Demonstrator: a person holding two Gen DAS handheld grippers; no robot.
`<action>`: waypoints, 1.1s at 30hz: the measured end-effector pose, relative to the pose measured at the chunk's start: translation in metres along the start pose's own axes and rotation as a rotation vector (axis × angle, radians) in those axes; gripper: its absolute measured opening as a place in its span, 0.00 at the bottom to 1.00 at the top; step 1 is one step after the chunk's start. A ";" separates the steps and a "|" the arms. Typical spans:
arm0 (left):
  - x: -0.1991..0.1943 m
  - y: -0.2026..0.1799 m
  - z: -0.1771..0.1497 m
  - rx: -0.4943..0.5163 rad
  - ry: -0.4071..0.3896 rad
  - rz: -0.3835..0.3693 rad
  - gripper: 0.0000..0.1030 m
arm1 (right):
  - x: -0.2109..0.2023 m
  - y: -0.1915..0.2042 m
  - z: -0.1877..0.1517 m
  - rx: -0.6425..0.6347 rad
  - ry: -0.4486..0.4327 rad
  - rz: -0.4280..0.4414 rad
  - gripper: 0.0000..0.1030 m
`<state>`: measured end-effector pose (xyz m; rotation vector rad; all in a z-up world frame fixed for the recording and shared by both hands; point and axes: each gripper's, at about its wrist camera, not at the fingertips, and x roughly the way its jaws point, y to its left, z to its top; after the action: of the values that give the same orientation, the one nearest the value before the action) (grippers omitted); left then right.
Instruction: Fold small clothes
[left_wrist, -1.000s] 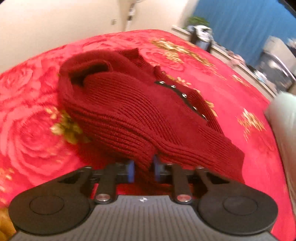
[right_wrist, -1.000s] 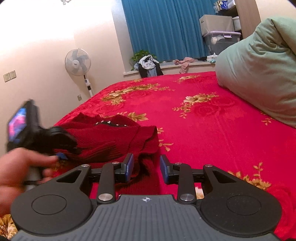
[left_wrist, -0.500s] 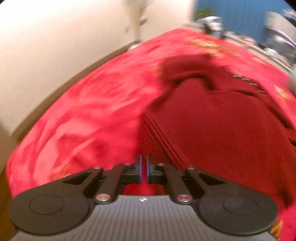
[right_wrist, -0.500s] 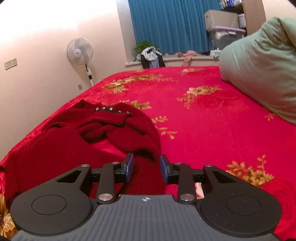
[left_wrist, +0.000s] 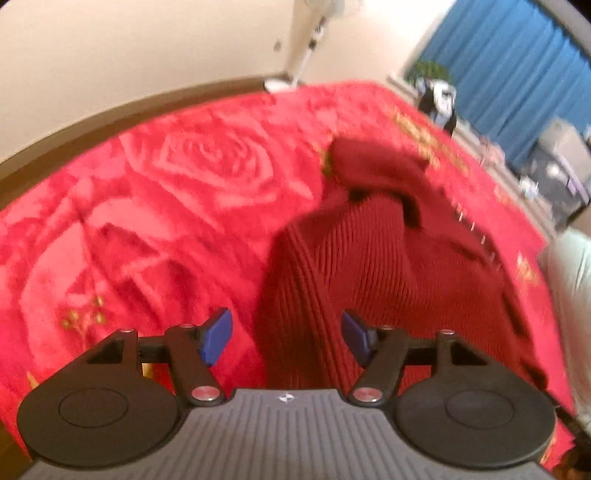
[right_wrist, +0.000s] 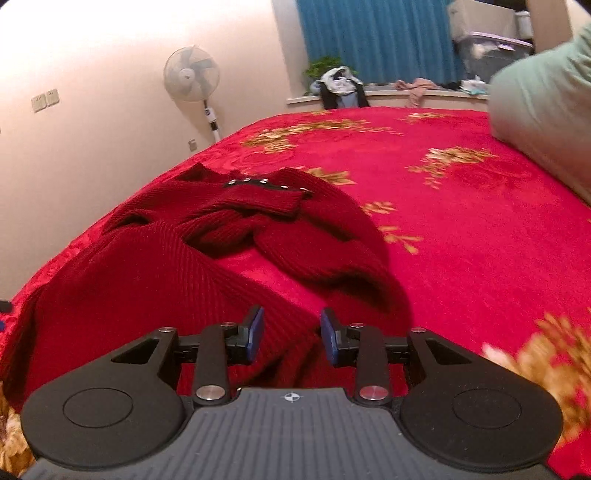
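Sweater (left_wrist: 354, 280), dark red rib-knit, is lying rumpled on the plush rose-patterned bed (left_wrist: 147, 229), its hem running between both spread tools: left tool (left_wrist: 286, 336), right tool (right_wrist: 291, 334). Farther off, metal studs (right_wrist: 258, 181) are glinting.

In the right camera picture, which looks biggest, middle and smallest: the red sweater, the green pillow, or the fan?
1. red sweater, though it is nearest the camera
2. green pillow, partly cut off
3. fan, farthest away
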<state>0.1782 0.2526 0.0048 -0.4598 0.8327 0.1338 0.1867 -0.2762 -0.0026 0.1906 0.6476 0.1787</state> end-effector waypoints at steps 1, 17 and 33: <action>-0.001 0.002 0.001 -0.009 0.002 -0.022 0.68 | 0.010 0.002 0.001 -0.008 0.013 0.004 0.35; 0.037 -0.035 -0.028 0.315 0.172 0.075 0.14 | 0.042 0.036 0.009 -0.261 0.148 -0.067 0.12; -0.083 0.025 -0.066 0.444 0.139 -0.201 0.18 | -0.194 0.046 -0.025 -0.323 0.052 0.050 0.14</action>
<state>0.0703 0.2509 0.0198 -0.1320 0.9167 -0.2685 0.0142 -0.2719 0.1012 -0.1093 0.6565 0.3338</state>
